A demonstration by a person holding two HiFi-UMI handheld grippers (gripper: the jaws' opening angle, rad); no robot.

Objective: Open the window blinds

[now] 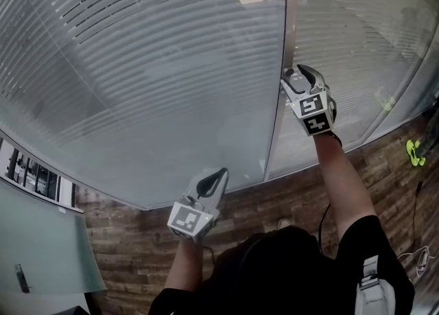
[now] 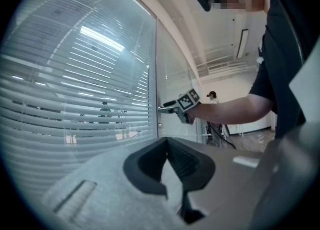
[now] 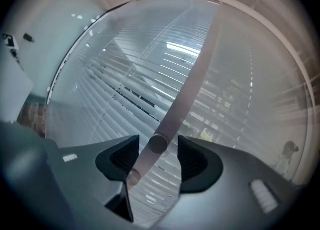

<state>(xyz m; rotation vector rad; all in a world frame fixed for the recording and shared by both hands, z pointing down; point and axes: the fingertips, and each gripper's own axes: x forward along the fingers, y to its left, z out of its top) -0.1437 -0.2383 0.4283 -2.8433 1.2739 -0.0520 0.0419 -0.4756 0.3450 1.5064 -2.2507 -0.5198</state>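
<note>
Blinds hang down behind a curved glass wall, slats mostly flat and pale, with a band near the top left showing dark gaps between slats. A narrow vertical post splits the glass into two panes. Right gripper is up at that post, pointing roughly level into it, arm stretched out. In the right gripper view its fingers are spread wide with a small round knob on the post sitting between them, a clear gap on both sides, neither pad touching it. A second, lower knob shows on the same post nearer the left finger. Left gripper is held back and lower, near the bottom edge of the left pane, well apart from the post; its fingers are pressed together at the tips with nothing between them. Left gripper view looks along the glass and shows the right gripper at the post from the side. Wood-plank floor below the glass, a green thing lying on it at far right
</note>
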